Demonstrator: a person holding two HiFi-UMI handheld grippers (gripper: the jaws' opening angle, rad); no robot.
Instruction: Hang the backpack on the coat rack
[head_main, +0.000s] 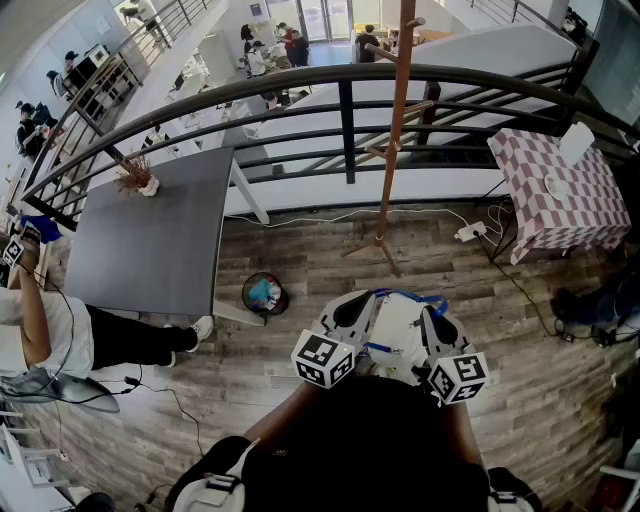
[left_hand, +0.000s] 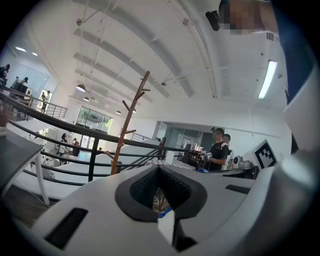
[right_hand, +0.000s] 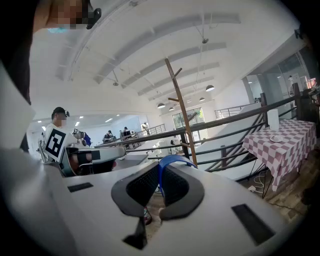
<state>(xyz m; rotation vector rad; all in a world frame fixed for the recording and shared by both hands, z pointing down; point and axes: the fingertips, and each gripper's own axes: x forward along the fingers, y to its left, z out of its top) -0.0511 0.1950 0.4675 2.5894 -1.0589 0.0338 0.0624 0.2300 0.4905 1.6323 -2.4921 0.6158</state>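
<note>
Between the two grippers, low in the head view, the backpack (head_main: 398, 335) was held clear of the wooden floor (head_main: 300, 250). It was seen as a pale, white-to-light-grey pack with a smooth front panel, darker grey patches at its upper corners and a blue carry loop (head_main: 425, 298) at its top. The left gripper (head_main: 350, 306) was set against the pack's left side and the right gripper (head_main: 433, 316) against its right.

In the right gripper view, the right gripper (right_hand: 161, 172) was shown with its jaws pressed onto the blue carry loop (right_hand: 172, 159), which arched up from between the black pads. In the left gripper view, the left gripper (left_hand: 159, 172) was shown with its jaws drawn together, a white edge and a scrap of blue caught low in the slit.

The coat rack (head_main: 392, 130), a slim wooden pole with angled pegs, was seen well ahead of the backpack, beside the dark railing (head_main: 300, 85).
</note>
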